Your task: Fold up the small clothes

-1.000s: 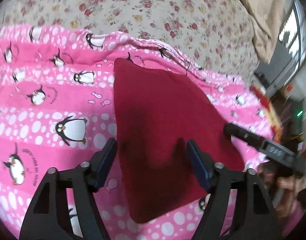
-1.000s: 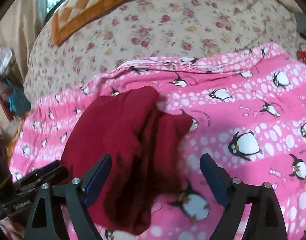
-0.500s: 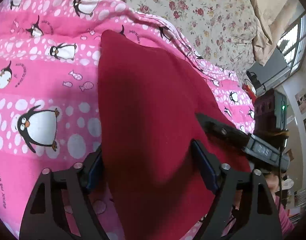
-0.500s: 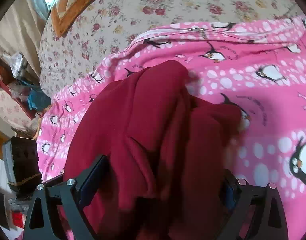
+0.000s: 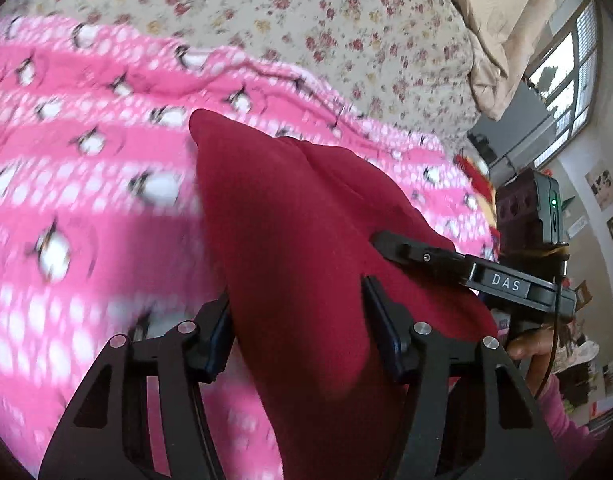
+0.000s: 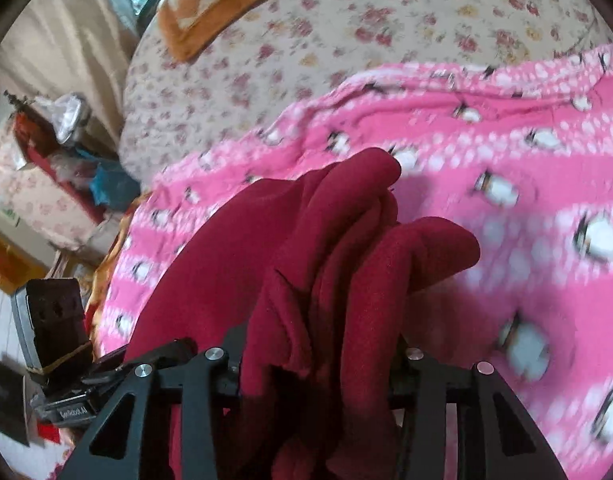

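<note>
A dark red garment (image 5: 290, 232) lies on a pink penguin-print blanket (image 5: 86, 208). My left gripper (image 5: 302, 340) is shut on the garment's near edge, with cloth filling the space between its fingers. In the right wrist view the same garment (image 6: 326, 264) is bunched in thick folds. My right gripper (image 6: 318, 364) is shut on those folds, and its fingertips are buried in the cloth. The right gripper also shows in the left wrist view (image 5: 390, 244), resting on the garment's right side.
The blanket covers a floral bedspread (image 5: 306, 20). An orange cushion (image 6: 210, 4) lies at the far edge of the bed. A cluttered shelf (image 6: 54, 148) stands left of the bed, and a window (image 5: 566, 80) is at the right.
Both grippers moved in over the garment and closed on it. The cloth is now bunched between the fingers of each and drawn up from the blanket.
</note>
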Tool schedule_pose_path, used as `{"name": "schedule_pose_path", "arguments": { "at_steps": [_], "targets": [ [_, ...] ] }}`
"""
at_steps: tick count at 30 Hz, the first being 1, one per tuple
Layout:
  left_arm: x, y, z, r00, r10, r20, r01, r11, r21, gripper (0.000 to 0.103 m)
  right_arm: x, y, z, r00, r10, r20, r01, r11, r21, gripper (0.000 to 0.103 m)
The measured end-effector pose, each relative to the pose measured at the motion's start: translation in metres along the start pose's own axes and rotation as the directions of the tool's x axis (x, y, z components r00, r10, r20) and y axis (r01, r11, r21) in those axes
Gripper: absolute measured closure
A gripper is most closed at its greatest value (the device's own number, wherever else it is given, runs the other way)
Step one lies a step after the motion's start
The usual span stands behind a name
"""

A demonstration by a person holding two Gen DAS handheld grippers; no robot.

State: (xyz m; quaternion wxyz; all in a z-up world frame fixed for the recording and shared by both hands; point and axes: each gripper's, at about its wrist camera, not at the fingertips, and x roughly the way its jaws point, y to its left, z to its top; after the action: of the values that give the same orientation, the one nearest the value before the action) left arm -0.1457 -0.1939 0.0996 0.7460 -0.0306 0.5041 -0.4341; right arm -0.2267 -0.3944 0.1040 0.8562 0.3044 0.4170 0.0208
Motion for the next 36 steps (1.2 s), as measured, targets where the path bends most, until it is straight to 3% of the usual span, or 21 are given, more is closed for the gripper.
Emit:
{"name": "schedule_pose_path", "arguments": {
  "at_steps": [3,6,11,14,18,20,22,25,28,36],
  "targets": [
    [0.020,0.005,-0.031,0.992,0.100,-0.073,-0.100,0.995,0.016,0.043,0.012,0.004,-0.029,0.998,-0.055,-0.044,0.054,0.998,-0.037,0.053],
    [0.016,-0.004,-0.041,0.988,0.153,-0.026,-0.151,0.987,0.059,0.039,0.020,-0.003,-0.041,0.987,-0.143,-0.072,0.139,0.988,-0.061,0.040],
    [-0.003,-0.017,-0.034,0.967,0.246,0.069,-0.252,0.963,0.098,0.039,-0.025,0.010,-0.037,0.978,-0.205,0.035,0.208,0.973,-0.100,0.040],
    [-0.013,-0.023,-0.031,0.936,0.318,0.148,-0.334,0.937,0.100,0.039,-0.049,0.034,-0.038,0.975,-0.188,0.115,0.206,0.964,-0.171,0.040],
    [-0.013,-0.019,-0.026,0.930,0.342,0.136,-0.352,0.934,0.057,0.039,-0.045,0.060,-0.044,0.984,-0.133,0.121,0.160,0.955,-0.251,0.045],
    [-0.014,-0.016,-0.027,0.917,0.375,0.139,-0.384,0.923,0.040,0.039,-0.030,0.063,-0.047,0.985,-0.141,0.096,0.162,0.947,-0.277,0.047],
    [-0.013,-0.016,-0.032,0.903,0.404,0.142,-0.413,0.910,0.037,0.039,-0.009,0.059,-0.052,0.976,-0.204,0.071,0.216,0.928,-0.303,0.048],
    [-0.013,-0.017,-0.037,0.902,0.407,0.145,-0.417,0.908,0.043,0.039,0.017,0.034,-0.058,0.956,-0.294,0.017,0.286,0.913,-0.290,0.048],
    [-0.015,-0.022,-0.040,0.888,0.431,0.164,-0.444,0.894,0.058,0.039,0.008,0.023,-0.058,0.969,-0.246,0.006,0.241,0.943,-0.229,0.048],
    [-0.030,-0.036,-0.045,0.864,0.450,0.228,-0.473,0.879,0.057,0.039,-0.031,0.055,-0.068,0.951,-0.282,0.126,0.306,0.919,-0.248,0.047]
  ]
}}
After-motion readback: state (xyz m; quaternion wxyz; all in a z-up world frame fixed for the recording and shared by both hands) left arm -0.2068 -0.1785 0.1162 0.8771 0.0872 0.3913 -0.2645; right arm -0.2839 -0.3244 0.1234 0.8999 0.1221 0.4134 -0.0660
